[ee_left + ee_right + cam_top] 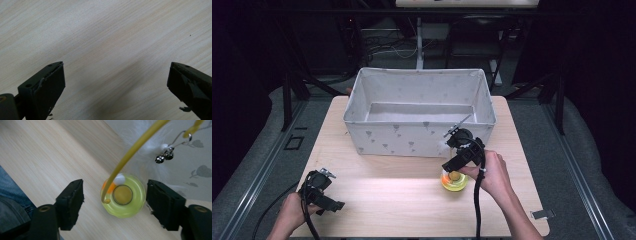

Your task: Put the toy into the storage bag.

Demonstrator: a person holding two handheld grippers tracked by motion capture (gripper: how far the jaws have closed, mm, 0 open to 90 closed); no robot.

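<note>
A round yellow-green toy base (454,181) (123,195) rests on the wooden table (392,195) just in front of the box's right corner. A thin yellow wand (130,155) rises from it, carrying white feathers (147,157) and small metal bells (163,157). My right gripper (455,169) (115,202) hovers right above the base, open, with one jaw on either side of it and not touching. My left gripper (324,197) (115,82) sits low at the table's near left, open over bare wood.
A white fabric box (419,111) with a grey leaf print stands at the back middle of the table, its top open. Black frame legs (287,95) and cables surround the table. A small grey clip (543,214) lies at the near right corner.
</note>
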